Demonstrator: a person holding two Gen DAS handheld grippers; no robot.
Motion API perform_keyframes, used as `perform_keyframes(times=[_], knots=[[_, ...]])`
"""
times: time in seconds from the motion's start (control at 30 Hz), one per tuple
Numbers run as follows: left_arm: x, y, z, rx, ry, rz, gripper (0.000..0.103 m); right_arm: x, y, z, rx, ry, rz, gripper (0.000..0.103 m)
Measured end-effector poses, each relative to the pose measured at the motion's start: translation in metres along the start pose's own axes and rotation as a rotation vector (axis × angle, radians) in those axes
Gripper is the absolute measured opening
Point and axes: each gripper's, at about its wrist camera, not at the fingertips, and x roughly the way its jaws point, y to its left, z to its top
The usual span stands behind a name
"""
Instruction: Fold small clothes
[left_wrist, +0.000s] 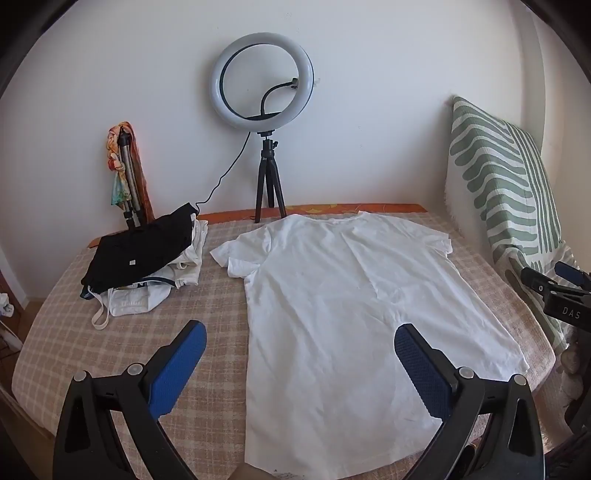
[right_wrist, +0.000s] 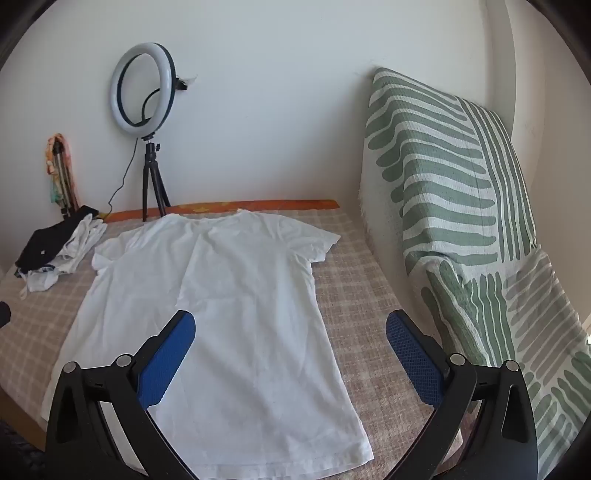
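Observation:
A white T-shirt (left_wrist: 332, 295) lies flat and spread out on the checked bed cover (left_wrist: 110, 350), collar toward the wall. It also shows in the right wrist view (right_wrist: 221, 302). My left gripper (left_wrist: 299, 350) is open and empty, held above the shirt's lower left part. My right gripper (right_wrist: 290, 339) is open and empty, above the shirt's lower right edge. Part of the right gripper (left_wrist: 554, 291) shows at the right edge of the left wrist view.
A pile of black and white clothes (left_wrist: 144, 258) lies at the back left of the bed. A ring light on a tripod (left_wrist: 264, 96) stands by the wall. A green-striped cushion (right_wrist: 443, 203) leans on the right.

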Motion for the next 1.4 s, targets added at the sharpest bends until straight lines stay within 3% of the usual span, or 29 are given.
perform_keyframes(times=[0.27,1.4], knots=[[-0.006,-0.009,0.0,0.001,0.002,0.023,0.102,-0.011,0.003,-0.007,0.005,-0.048,-0.014,0.103],[-0.011,0.003,0.0,-0.014,-0.041,0.029,0.102,-0.014,0.004,0.001,0.002,-0.036,0.013,0.103]])
